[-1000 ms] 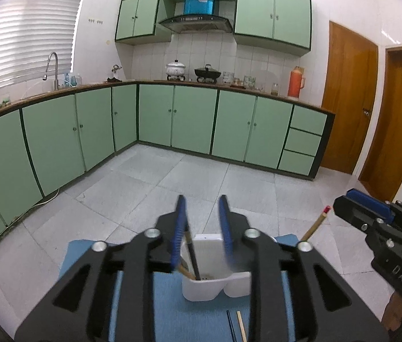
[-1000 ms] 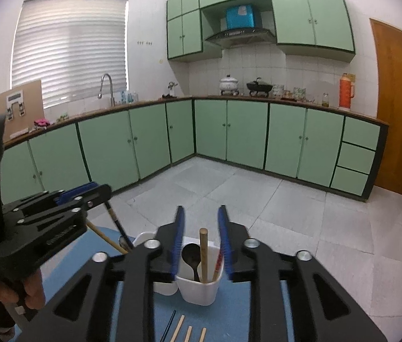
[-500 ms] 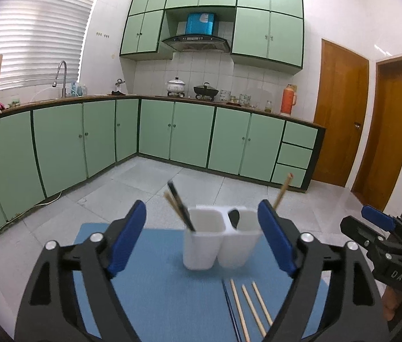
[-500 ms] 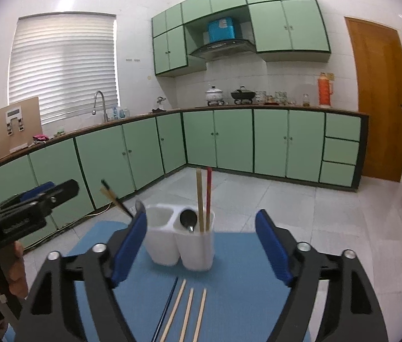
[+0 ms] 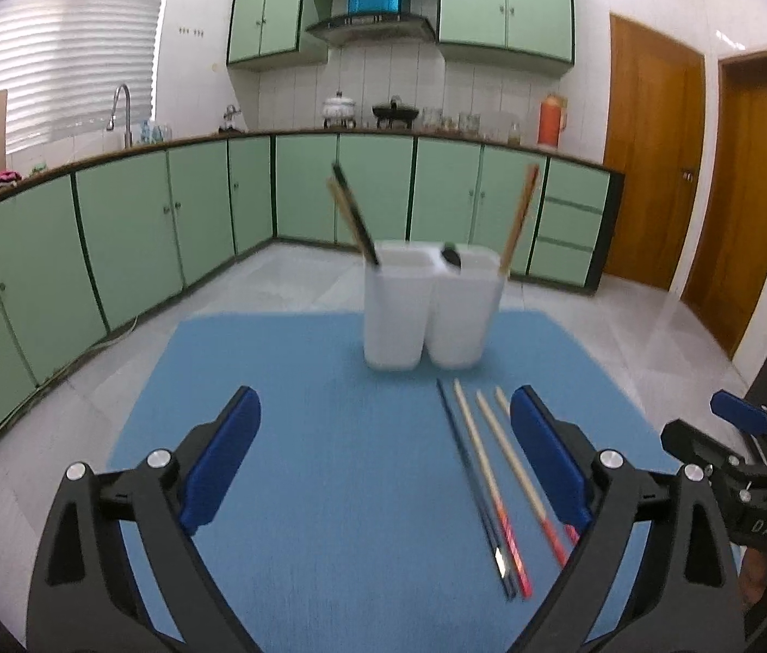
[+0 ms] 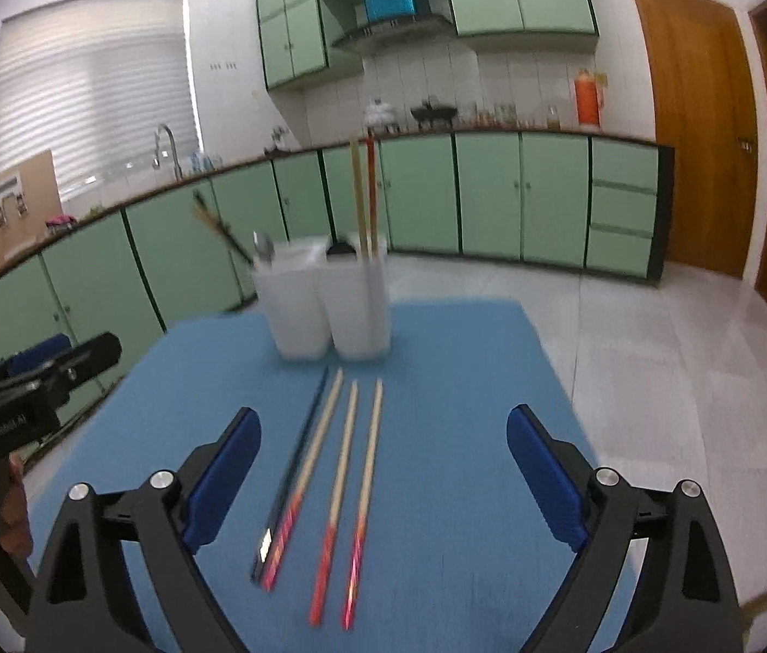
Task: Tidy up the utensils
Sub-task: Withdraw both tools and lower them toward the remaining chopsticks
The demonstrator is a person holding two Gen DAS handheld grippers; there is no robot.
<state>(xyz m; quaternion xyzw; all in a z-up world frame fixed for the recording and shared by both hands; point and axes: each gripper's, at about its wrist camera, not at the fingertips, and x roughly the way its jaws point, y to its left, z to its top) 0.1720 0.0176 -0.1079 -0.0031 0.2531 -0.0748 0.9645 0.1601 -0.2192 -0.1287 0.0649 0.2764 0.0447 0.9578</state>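
Green kitchen cabinets frame a blue mat [image 6: 438, 490] where four chopsticks [image 6: 348, 484] lie before the white holder [image 6: 329, 305]; both hand-held grippers, left [image 5: 383, 468] and right [image 6: 383, 476], opening empty, likely next pinch one.

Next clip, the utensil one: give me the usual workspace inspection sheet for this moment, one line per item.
Surface: blue mat, flat, over a tiled kitchen floor.
Job's things: white two-compartment holder upright at the mat's far end, with chopsticks and spoons standing in it; four loose chopsticks, one dark and three wooden with red ends, lying side by side on the mat in front of the holder.
Clutter: nothing seen on the mat.
Grippers: left gripper and right gripper both empty, jaws opening wide; the loose chopsticks lie below the right gripper, untouched.
Cables: one thin cable along the foot of the left cabinets.
Surroundings: green cabinets, sink tap, pots and an orange flask on the counter, wooden doors.
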